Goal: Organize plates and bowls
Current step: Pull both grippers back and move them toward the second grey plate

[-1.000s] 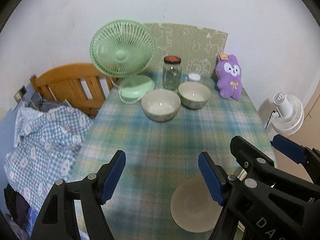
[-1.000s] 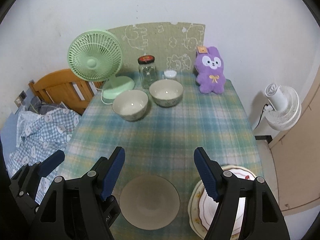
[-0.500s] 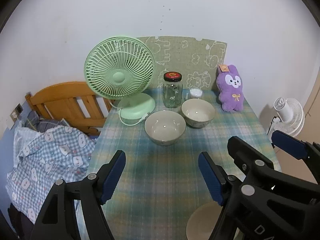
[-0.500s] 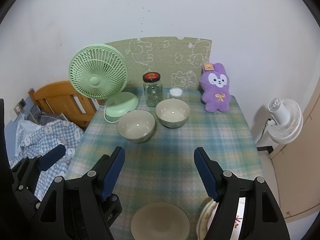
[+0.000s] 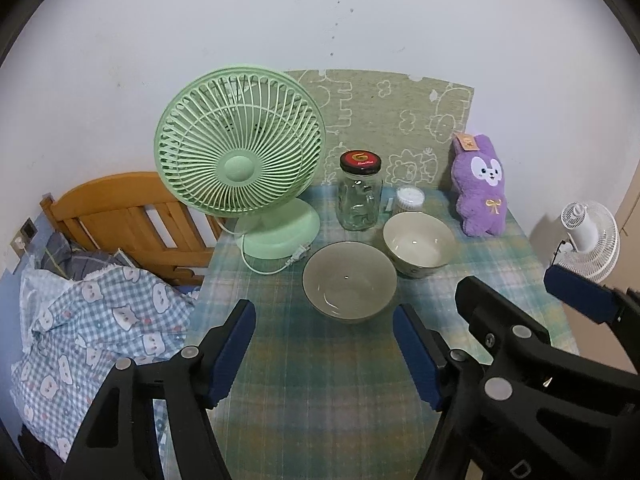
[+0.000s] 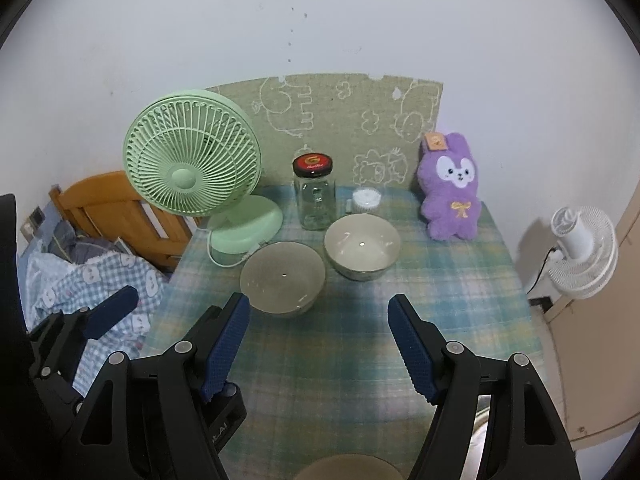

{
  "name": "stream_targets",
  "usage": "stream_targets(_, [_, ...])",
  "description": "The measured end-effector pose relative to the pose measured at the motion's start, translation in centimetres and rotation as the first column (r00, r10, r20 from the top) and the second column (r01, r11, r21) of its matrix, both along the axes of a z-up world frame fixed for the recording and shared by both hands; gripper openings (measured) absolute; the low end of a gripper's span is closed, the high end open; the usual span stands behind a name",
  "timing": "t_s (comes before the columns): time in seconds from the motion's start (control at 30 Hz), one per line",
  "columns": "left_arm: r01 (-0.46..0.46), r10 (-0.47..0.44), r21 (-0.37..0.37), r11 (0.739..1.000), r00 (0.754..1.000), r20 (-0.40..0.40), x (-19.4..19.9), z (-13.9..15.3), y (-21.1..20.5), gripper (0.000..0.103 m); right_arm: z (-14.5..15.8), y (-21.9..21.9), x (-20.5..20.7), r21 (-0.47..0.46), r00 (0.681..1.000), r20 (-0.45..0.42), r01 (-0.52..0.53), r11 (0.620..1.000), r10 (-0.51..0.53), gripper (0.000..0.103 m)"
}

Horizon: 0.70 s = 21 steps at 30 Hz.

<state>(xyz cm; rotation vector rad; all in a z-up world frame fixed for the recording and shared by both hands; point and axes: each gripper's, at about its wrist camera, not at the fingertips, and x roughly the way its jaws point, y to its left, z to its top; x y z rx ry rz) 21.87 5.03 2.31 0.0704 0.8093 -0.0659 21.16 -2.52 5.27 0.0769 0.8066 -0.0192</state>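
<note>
The surface (image 5: 320, 400), draped in a green and blue plaid cloth, stood against a white wall, with a bed (image 5: 120, 208) and its checked bedding (image 5: 92, 320) along its left side. At the back of the surface stood a green desk fan (image 5: 240, 160), in front of a green board with animal outlines (image 5: 400, 120), and a purple plush rabbit (image 5: 480, 188) leaned in the far right corner. A white floor fan (image 6: 580, 256) stood off to the right, beyond the edge. The two bowls sat side by side near the middle: the nearer bowl (image 5: 349, 280) just right of the fan's base, the farther bowl (image 5: 418, 242) touching or almost touching it on its right. Behind them stood a glass jar with a red and black lid (image 5: 360, 196), and beside that a small white round container (image 5: 411, 199). A tan plate's rim (image 6: 346, 467) showed at the near edge in the right wrist view. The left tongs (image 5: 324, 354) hung above the cloth in front of the nearer bowl, their jaws closing with nothing between them. The right tongs (image 6: 318, 346) were spread wide, empty, with the nearer bowl just beyond their left fingertip.
</note>
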Motion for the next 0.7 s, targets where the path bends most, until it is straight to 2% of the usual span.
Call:
stream_targets(0.5, [-0.012, 0.012, -0.010, 1.000, 0.999, -0.031, 5.7, -3.8, 1.7, 0.071, -3.8, 1.3, 6.1, -0.009, 0.999, -0.019, 0.041, 0.999, -0.041, 0.075])
stream_targets(0.7, [-0.001, 0.001, -0.006, 1.000, 1.000, -0.026, 8.0, -5.1, 1.7, 0.071, -5.5, 1.2, 8.3, 0.019, 0.997, -0.015, 0.071, 0.997, -0.071, 0.075])
